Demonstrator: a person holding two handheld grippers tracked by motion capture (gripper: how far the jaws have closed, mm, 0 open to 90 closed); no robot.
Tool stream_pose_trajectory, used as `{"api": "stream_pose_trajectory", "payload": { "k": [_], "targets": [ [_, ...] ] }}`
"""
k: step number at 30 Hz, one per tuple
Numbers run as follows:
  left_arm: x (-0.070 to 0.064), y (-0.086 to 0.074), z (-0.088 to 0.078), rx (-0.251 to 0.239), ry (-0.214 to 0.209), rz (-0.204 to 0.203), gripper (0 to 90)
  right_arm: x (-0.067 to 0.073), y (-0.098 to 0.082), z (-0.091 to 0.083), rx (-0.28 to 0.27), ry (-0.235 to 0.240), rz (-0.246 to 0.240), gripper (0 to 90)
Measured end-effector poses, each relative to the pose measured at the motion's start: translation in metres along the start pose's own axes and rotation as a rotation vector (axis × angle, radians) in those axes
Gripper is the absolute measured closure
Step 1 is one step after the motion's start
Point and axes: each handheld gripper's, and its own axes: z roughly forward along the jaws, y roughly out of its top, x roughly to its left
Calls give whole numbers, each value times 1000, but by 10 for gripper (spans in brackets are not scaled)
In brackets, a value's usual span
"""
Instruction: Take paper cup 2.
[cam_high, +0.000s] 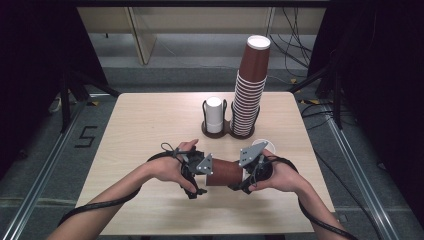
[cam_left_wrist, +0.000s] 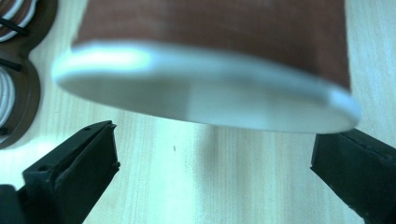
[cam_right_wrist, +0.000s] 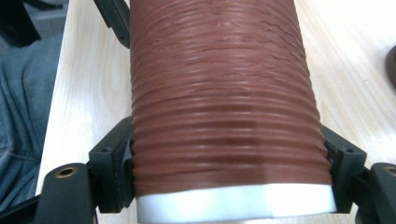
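The brown ribbed paper cup (cam_high: 224, 172) is lying on its side just above the table (cam_high: 150, 125), its long axis running level from one hand to the other; the right gripper (cam_high: 243, 181) is pinching it near the rim end, and in the right gripper view both black jaws are pressing on the ribbed wall just above the white rim (cam_right_wrist: 233, 203); the left gripper (cam_high: 198, 184) is sitting at the cup's other end with its jaws spread wide, and in the left gripper view the cup's white end (cam_left_wrist: 205, 98) is hanging just ahead of the jaws and above the gap between them, touching neither; so the cup is resting wholly in the right hand's grip, with the left the freer one, likely to draw clear; behind them the cup holder (cam_high: 227, 131) is carrying a tall stack of brown cups (cam_high: 248, 95) and a white cup (cam_high: 214, 114); another white cup (cam_high: 264, 146) is lying just beyond the right hand.
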Motion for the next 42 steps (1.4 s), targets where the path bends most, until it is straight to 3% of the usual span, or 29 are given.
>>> {"api": "stream_pose_trajectory", "payload": {
  "k": [3, 4, 6, 7, 8, 13, 16, 18, 19, 22, 25, 27, 42],
  "targets": [
    [2, -1, -2, -14, 5, -10, 0, 2, -3, -2, -15, -5, 49, 241],
    [2, -1, -2, -23, 8, -14, 0, 0, -4, -2, -35, -17, 14, 241],
    [3, -2, -3, -40, 9, -29, 0, -1, -6, -3, -60, -14, 13, 240],
    [5, -2, -4, -33, 10, -13, 0, -1, -7, -4, -68, -28, 24, 240],
    [3, -2, -3, -58, 13, -39, 0, 0, -8, -4, -75, -28, 31, 240],
    [6, -3, -4, -60, 19, -30, 2, 0, -14, -3, -105, -34, 46, 240],
    [5, -2, -3, -88, 25, -53, 3, -1, -15, -4, -124, -51, 44, 240],
    [7, -2, -4, -79, 26, -39, 4, 1, -16, -4, -133, -44, 61, 240],
    [7, -2, -4, -82, 27, -40, 4, 0, -16, -4, -133, -52, 44, 240],
    [7, -2, -5, -87, 24, -41, 6, 0, -17, -3, -140, -43, 53, 240],
    [6, -2, -4, -117, 26, -68, 6, 2, -19, -3, -148, -45, 70, 240],
    [6, -2, -4, -121, 25, -72, 5, 1, -19, -3, -146, -46, 55, 240],
    [6, -1, -4, -155, -16, -73, 0, 2, -22, -1, -174, -53, 53, 240]
  ]
}}
